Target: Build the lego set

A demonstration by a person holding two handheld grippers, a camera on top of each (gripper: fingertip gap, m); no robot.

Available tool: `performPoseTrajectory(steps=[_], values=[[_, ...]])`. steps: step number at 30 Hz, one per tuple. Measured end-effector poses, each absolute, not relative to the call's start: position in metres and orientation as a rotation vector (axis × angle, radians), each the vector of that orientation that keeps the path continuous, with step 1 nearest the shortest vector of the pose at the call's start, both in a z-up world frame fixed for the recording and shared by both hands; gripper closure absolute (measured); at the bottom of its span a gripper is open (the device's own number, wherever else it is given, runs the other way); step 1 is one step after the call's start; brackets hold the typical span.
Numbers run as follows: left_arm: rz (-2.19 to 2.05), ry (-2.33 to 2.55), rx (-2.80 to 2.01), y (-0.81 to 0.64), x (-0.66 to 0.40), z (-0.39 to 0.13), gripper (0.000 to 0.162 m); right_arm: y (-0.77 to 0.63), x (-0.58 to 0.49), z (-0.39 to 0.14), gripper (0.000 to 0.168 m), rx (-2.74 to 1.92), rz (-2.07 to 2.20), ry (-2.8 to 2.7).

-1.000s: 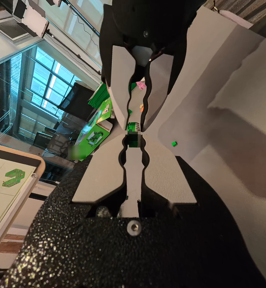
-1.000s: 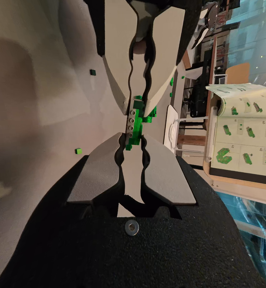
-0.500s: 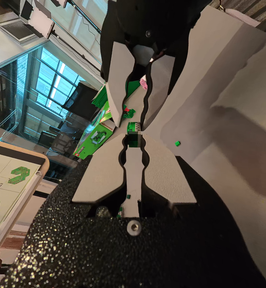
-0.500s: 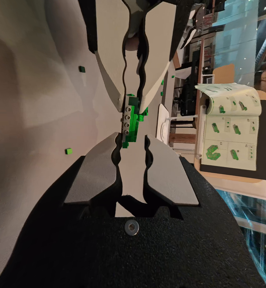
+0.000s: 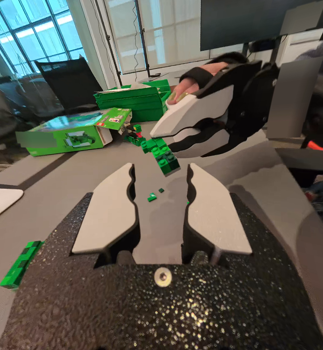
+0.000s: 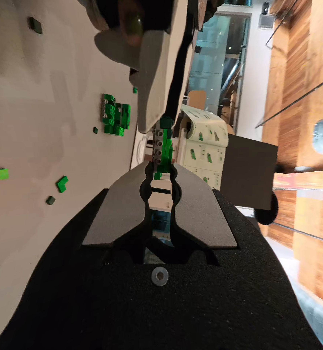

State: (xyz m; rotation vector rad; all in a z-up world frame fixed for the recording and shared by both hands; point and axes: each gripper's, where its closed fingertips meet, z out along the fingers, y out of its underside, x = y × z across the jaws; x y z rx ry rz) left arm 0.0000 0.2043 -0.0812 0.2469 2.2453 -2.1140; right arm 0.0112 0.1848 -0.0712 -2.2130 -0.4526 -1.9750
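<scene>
A green lego assembly (image 5: 163,155) with a grey studded plate (image 6: 157,146) on one side hangs in the air above the grey table (image 5: 77,181). My right gripper (image 6: 160,166) is shut on its lower end; it also shows in the left wrist view (image 5: 157,139), coming in from the upper right. My left gripper (image 5: 161,166) is open and empty, its fingertips just short of the assembly's free end. In the right wrist view one left finger (image 6: 155,91) reaches down beside the assembly's top; contact cannot be told.
A second green assembly (image 6: 116,117) lies on the table, with loose green pieces (image 5: 151,197) (image 6: 62,183) (image 6: 0,174) around. The open instruction booklet (image 6: 204,144) stands behind. A green lego box (image 5: 71,132), green trays (image 5: 130,102) and a small model (image 5: 136,135) lie farther back.
My left gripper has let go of the assembly, opened wide and swung back from it. The assembly stays in my right gripper.
</scene>
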Motion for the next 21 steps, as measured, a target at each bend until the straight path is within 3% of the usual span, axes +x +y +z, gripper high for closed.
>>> performPoseTrajectory(steps=[5,8,10,12,21], values=[[-2.135,2.256,0.239,0.206,0.000,-0.080,0.142,0.187,0.015,-0.066,0.152,-2.177,-2.087,-0.494],[-2.099,2.190,0.256,0.208,0.003,-0.078,0.143,0.190,0.016,-0.063,0.151,-2.125,-2.040,-0.399],[-2.066,2.139,0.287,0.211,0.007,-0.078,0.144,0.188,0.016,-0.061,0.140,-2.123,-1.930,-0.252],[-2.034,2.114,0.320,0.212,0.009,-0.079,0.144,0.179,0.018,-0.062,0.131,-2.144,-1.764,-0.055],[-1.861,2.173,0.387,0.213,0.027,-0.110,0.144,0.172,-0.025,-0.140,0.144,-2.285,-0.550,0.342]])
